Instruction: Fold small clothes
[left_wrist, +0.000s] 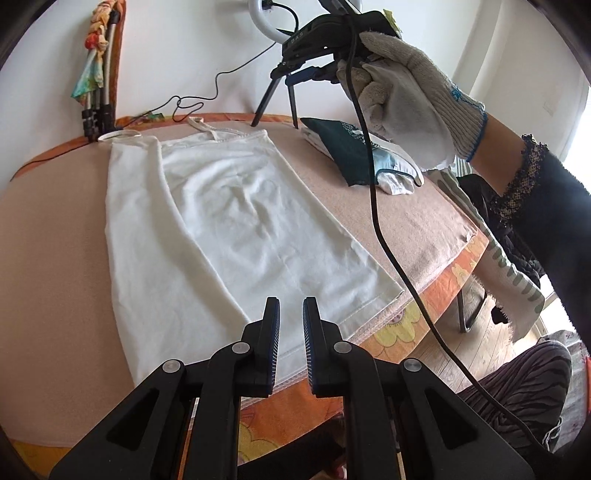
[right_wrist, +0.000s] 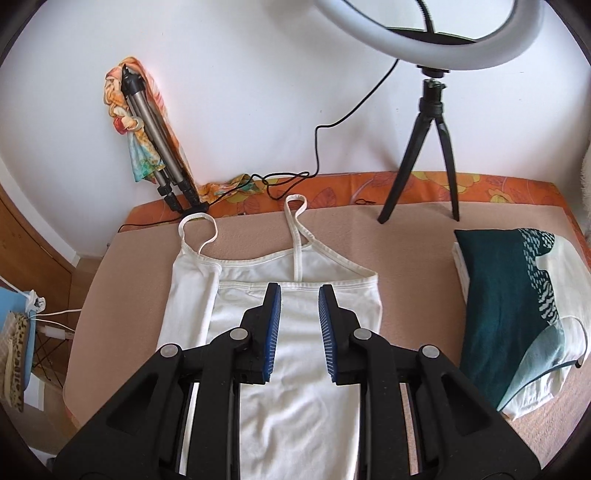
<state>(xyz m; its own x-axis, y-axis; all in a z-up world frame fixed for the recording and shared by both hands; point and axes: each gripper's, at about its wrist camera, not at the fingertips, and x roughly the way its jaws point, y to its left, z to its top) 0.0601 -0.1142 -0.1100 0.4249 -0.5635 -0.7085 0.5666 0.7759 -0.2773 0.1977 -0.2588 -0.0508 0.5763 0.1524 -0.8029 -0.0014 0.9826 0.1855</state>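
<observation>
Where the left wrist view looks down, a table (left_wrist: 55, 258) under a beige cover stands against a white wall, an orange flowered cloth (left_wrist: 436, 295) showing along its edge. On the cover lies a white camisole (left_wrist: 221, 229), one side folded inward, straps toward the wall. Over its near hem hovers the left hand-held gripper (left_wrist: 291, 325), its jaws a narrow gap apart and holding nothing. Beyond the camisole's far end, a gloved right hand (left_wrist: 410, 96) holds the other tool.

From the right wrist view, the right hand-held gripper (right_wrist: 300, 312) hangs above the camisole's (right_wrist: 295, 387) top hem, jaws moderately apart and empty. Right of the camisole sits a pile of folded clothes (right_wrist: 495, 310). Behind the camisole stand a ring light (right_wrist: 439, 48) and a folded tripod (right_wrist: 155, 144).
</observation>
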